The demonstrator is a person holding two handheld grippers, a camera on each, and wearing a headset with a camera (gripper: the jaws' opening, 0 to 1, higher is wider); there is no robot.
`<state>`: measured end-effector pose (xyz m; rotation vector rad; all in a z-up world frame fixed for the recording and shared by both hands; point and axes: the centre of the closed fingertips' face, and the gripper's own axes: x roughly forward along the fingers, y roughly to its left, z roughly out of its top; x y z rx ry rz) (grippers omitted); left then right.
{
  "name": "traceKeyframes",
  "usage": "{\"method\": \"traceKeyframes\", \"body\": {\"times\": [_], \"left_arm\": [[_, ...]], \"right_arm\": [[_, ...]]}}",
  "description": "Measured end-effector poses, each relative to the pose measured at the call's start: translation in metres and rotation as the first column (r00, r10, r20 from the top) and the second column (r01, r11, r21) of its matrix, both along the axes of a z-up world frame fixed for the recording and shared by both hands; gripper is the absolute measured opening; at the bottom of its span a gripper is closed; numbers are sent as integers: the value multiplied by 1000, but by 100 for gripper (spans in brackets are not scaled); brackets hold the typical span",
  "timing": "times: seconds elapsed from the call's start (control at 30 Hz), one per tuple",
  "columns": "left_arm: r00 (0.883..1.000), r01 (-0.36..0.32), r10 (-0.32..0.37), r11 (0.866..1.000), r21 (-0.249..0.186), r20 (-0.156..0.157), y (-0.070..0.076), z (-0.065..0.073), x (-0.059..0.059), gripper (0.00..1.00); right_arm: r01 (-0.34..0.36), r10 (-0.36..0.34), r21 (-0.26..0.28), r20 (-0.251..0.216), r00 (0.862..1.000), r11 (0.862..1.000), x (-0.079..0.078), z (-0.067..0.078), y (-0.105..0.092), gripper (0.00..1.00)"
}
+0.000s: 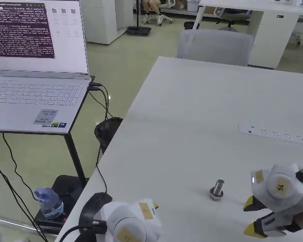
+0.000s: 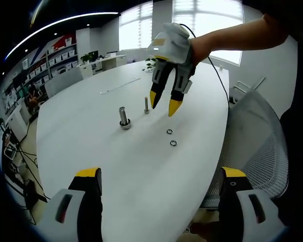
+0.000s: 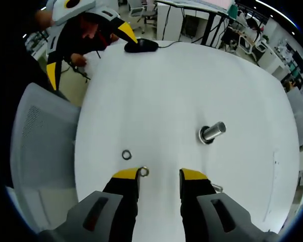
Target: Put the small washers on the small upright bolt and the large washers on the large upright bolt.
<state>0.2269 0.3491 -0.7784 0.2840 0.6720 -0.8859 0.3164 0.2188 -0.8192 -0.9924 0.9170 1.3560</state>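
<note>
A large steel bolt [image 1: 217, 189] stands upright on the white table [image 1: 192, 126]. The left gripper view has it [image 2: 124, 118] beside a thinner small bolt [image 2: 146, 105], with two small washers [image 2: 169, 131] [image 2: 173, 143] lying flat a little nearer. My right gripper [image 3: 159, 176] is open and points down at the table. One washer [image 3: 144, 172] lies just at its left fingertip, and the other washer [image 3: 126, 155] sits slightly further left. My left gripper [image 2: 160, 176] is wide open with nothing in it, well back from the bolts near the table's edge.
A laptop [image 1: 35, 91] sits on a stand left of the table. A white power strip [image 1: 278, 134] lies at the right, and a black mouse [image 3: 141, 46] near the table corner by my left gripper. A grey chair [image 1: 214, 46] stands at the far side.
</note>
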Motion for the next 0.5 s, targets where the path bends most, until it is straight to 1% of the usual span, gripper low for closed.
{"method": "traceKeyframes", "body": {"times": [0.03,0.07,0.13,0.3,0.4,0.5], "left_arm": [[1000,-1,1,1000,1,1,0,0,0,97],[1000,-3,3,1000,2,4,1,0,1,98],[1000,-10,10,1000,5,3,2,0,0,99],[1000,-12,12,1000,6,-1,3,0,-2,99],[1000,-15,15,1000,9,-3,4,-1,-3,99],[1000,-12,12,1000,13,-3,3,-2,-4,99]], "right_arm": [[-5,5,5,-7,1000,1000,-5,-2,1,33],[-6,6,5,-8,1000,1000,-6,-2,1,33],[-9,9,1,-12,1000,1000,-11,-6,0,33],[-9,9,4,-15,1000,1000,-24,-13,-1,34],[-5,6,13,-18,1000,1000,-29,-17,0,34],[-2,2,11,-17,1000,1000,-29,-23,-1,34]]}}
